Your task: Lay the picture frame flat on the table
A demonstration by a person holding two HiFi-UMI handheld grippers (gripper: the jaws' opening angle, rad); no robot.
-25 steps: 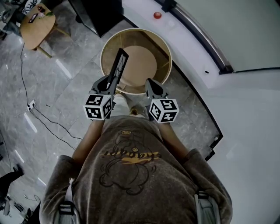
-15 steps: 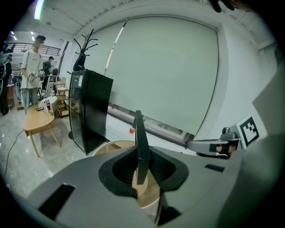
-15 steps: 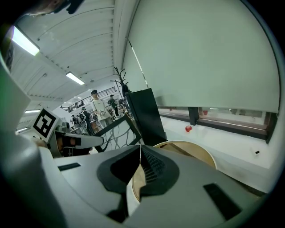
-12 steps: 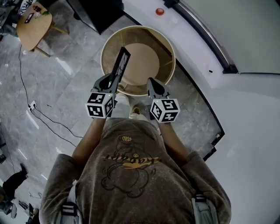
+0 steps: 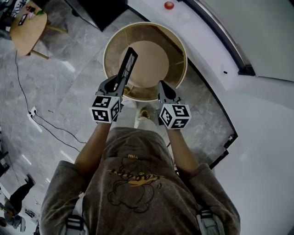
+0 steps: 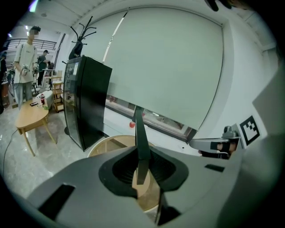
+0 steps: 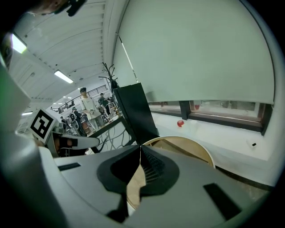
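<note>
The picture frame [image 5: 127, 64] is a thin dark slab, seen edge-on and standing upright over the near part of the round wooden table [image 5: 179, 43]. My left gripper [image 5: 121, 85] is shut on its lower end. In the left gripper view the frame [image 6: 140, 133] rises straight up from between the jaws of that gripper [image 6: 142, 161], with the table [image 6: 110, 144] beyond. My right gripper [image 5: 162, 88] hovers at the table's near rim, to the right of the frame. Its tips meet with nothing between them [image 7: 140, 148], and the table [image 7: 189, 147] lies ahead.
A black cabinet [image 6: 84, 104] stands behind the table on the left. A white raised ledge with a red knob [image 5: 169, 5] curves round the far and right side. A small wooden side table [image 5: 26, 27] and floor cables [image 5: 48, 120] lie to the left. People [image 6: 24, 62] stand far off.
Both grippers have sunk and edged forward toward the round table. The frame has gone with the left gripper, still upright in its jaws.
</note>
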